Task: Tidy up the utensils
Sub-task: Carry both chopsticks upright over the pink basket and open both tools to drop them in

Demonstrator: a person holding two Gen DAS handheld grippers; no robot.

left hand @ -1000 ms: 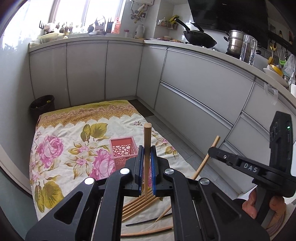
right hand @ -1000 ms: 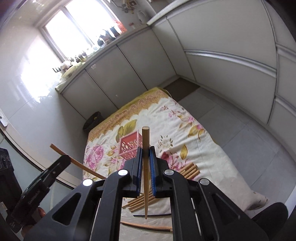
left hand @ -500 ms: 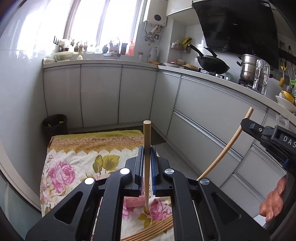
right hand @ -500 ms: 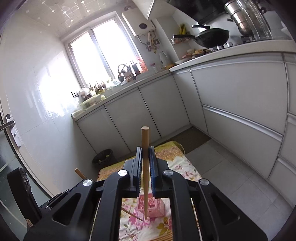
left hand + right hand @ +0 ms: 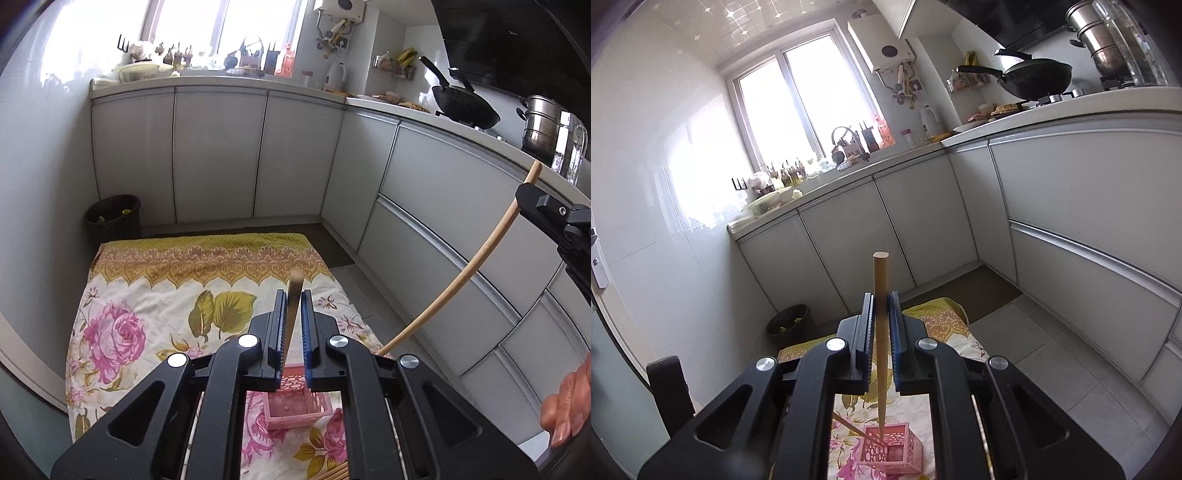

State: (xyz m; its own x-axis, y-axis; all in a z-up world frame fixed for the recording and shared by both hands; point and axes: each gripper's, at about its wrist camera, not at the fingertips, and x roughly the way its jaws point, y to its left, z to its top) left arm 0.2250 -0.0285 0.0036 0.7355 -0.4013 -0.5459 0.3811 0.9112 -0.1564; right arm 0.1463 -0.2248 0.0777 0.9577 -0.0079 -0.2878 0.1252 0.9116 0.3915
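Left wrist view: the left hand-held gripper (image 5: 292, 332) has just been opening, a blurred chopstick (image 5: 293, 310) loose between its jaws above the pink basket (image 5: 295, 410) on the floral cloth (image 5: 155, 295) covering the floor. A black wastebasket (image 5: 113, 218) stands by the grey cabinets (image 5: 218, 155).

Right wrist view: the right hand-held gripper (image 5: 881, 332) clamps an upright chopstick (image 5: 881, 332), tip in the basket (image 5: 892, 448), where another stick (image 5: 849, 430) leans.

bare floral cloth (image 5: 155, 295) ahead, cabinets (image 5: 461, 206) flanking, bin (image 5: 114, 218) cornered

A basket (image 5: 295, 404) stands on a cloth (image 5: 147, 295) spread on the floor, a bin (image 5: 114, 218) behind the cloth's far-left corner.
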